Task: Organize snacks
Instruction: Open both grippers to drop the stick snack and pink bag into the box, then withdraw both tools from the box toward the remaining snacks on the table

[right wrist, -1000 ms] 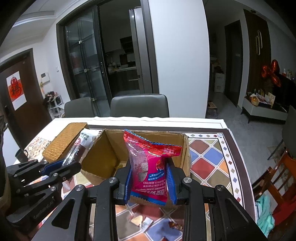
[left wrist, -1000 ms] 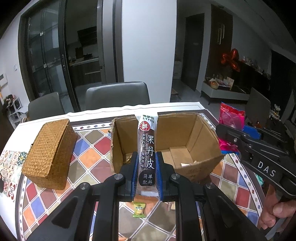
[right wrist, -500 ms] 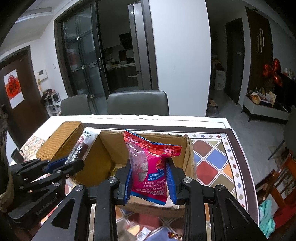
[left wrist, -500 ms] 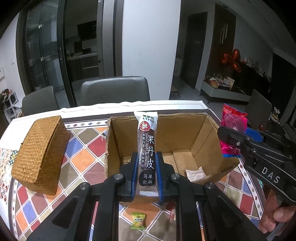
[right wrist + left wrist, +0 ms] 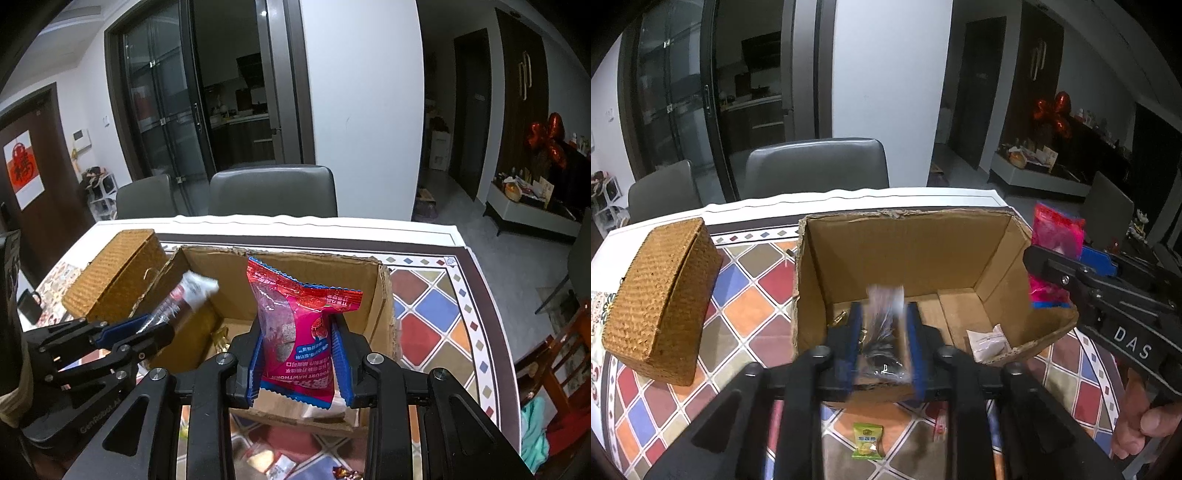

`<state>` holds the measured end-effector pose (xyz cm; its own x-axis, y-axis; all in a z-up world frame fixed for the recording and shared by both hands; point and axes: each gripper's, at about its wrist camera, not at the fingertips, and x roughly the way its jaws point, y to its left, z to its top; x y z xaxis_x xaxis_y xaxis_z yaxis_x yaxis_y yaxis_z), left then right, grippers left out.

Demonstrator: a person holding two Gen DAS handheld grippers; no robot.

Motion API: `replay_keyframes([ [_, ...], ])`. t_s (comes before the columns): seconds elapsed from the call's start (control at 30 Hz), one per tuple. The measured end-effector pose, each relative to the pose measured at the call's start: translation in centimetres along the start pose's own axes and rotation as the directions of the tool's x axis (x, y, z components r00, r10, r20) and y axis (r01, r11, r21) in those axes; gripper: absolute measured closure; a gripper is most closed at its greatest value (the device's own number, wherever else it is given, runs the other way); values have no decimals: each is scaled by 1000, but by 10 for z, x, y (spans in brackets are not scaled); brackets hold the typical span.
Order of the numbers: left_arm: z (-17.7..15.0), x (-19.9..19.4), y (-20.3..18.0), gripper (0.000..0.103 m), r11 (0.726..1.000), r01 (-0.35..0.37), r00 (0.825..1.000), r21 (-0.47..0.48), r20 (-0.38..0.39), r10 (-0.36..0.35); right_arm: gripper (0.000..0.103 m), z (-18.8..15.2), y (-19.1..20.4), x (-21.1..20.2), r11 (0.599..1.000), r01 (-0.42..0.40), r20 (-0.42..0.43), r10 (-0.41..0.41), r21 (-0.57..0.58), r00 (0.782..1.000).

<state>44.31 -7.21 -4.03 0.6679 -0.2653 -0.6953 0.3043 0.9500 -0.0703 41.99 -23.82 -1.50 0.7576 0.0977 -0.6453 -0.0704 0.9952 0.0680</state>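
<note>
Your left claw [image 5: 884, 334] is opening right now over the cardboard box [image 5: 905, 243], and the long dark snack stick [image 5: 884, 325] sits blurred between its blue pads, slipping loose. It tilts toward the box's left wall, so it could catch on the rim or tip out onto the desk [image 5: 746, 306] beside the wicker box [image 5: 661, 295] instead of landing inside. Your right claw [image 5: 299, 354] is also starting to part, with the pink hawthorn packet [image 5: 295, 328] standing upright between the pads, which appear barely to hold it above the near side of the box. That packet is light and broad; released this close to the near wall, it may hang on the edge or flutter down among the loose wrappers [image 5: 273, 461] on the desk. The two claws work close together, so a bump could nudge the box.
</note>
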Motion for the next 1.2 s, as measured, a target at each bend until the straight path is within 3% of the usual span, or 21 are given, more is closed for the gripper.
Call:
replay_keyframes([
  [0.07, 1, -4, 0, 51, 1000, -22, 1000, 4, 12, 22, 62, 0, 1, -1, 1000, 10, 6, -10, -6, 1000],
  [0.27, 3, -15, 3, 34, 999, -39, 999, -15, 37, 39, 32, 2, -1, -11, 999, 53, 42, -53, -5, 998],
  [0.47, 1, -27, 4, 29, 998, -53, 997, -15, 49, 54, 29, 3, -3, -19, 997, 71, 48, -71, -3, 996],
  [1.2, -2, -64, -12, 29, 998, -56, 993, -2, 100, 56, 29, -2, -8, -65, 995, 94, 99, -95, 14, 991],
])
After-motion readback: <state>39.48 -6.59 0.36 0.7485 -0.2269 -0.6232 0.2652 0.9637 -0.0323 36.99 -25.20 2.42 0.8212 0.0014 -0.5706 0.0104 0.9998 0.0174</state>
